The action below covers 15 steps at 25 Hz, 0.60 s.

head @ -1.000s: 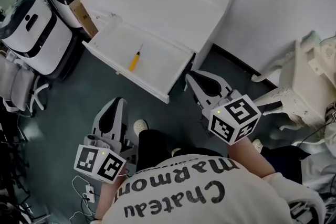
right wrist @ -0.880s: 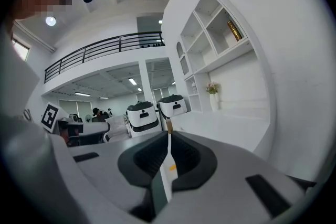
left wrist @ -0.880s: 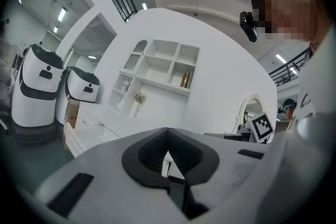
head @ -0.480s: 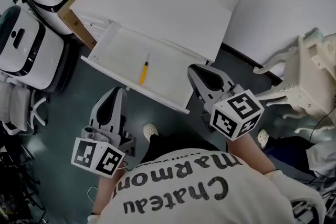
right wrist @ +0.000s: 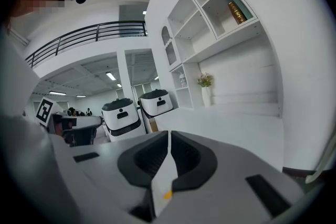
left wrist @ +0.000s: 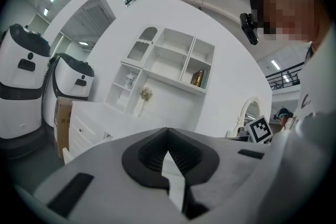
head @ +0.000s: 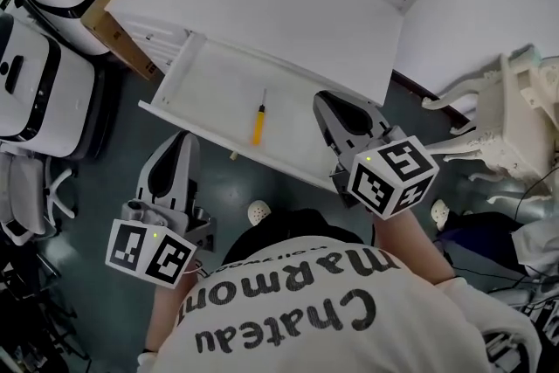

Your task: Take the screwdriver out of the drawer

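Down at the fingertips, both pairs are pinched tight with nothing in them. The left gripper has its jaws closed on air, and the right gripper is the same, tips meeting, empty.

Out from there, the left one sits just outside the front edge of the drawer, toward its left corner, over the dark floor. The right one hangs over the drawer's right end, near the front right corner, nose aimed toward the desk.

And there's the prize: the screwdriver lies flat on the drawer's bottom, a little right of the middle. Its orange handle is toward the front edge and its thin shaft points at the back edge, under the desk top. Nothing touches it; the right gripper is the nearer, off to its right, and the left is well apart.

So the drawer is out and we're at the approach, I'd say, with the pick itself not begun. Next, to my eye, the right jaws have to part and the nose has to tip down into the drawer. Then they straddle that handle across its width, pinch, and lift it clear over the front edge.
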{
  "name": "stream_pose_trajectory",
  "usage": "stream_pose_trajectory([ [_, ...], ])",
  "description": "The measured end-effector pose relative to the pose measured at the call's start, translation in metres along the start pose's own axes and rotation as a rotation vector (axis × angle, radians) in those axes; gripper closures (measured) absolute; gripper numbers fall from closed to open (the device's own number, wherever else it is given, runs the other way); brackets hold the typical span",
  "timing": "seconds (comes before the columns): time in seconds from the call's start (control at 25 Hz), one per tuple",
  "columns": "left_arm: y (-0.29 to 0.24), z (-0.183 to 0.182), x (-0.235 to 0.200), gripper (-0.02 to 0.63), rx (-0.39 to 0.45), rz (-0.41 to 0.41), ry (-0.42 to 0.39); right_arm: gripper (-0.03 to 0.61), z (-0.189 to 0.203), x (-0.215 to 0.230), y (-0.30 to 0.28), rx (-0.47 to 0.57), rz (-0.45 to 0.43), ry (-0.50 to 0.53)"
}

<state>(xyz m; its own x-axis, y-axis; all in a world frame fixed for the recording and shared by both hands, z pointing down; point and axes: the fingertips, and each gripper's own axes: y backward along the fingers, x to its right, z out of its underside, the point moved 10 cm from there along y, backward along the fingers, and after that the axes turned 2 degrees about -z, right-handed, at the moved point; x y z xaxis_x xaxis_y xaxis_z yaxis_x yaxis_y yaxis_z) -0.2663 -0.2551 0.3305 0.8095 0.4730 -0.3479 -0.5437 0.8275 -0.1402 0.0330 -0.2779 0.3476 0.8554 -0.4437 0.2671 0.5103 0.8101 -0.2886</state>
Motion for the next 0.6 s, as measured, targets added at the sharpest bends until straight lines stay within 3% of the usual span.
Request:
stream_pose_trajectory([
  [0.4, 0.01, 0.016, -0.083, 0.591, -0.08, -0.031, 0.028, 0.541, 0.043, -0.008, -0.094, -0.116, 0.034, -0.014],
  [0.6, 0.024, 0.03, -0.111, 0.591, -0.089, -0.084, 0.087, 0.541, 0.077, -0.001, -0.135, -0.259, -0.01, -0.05],
])
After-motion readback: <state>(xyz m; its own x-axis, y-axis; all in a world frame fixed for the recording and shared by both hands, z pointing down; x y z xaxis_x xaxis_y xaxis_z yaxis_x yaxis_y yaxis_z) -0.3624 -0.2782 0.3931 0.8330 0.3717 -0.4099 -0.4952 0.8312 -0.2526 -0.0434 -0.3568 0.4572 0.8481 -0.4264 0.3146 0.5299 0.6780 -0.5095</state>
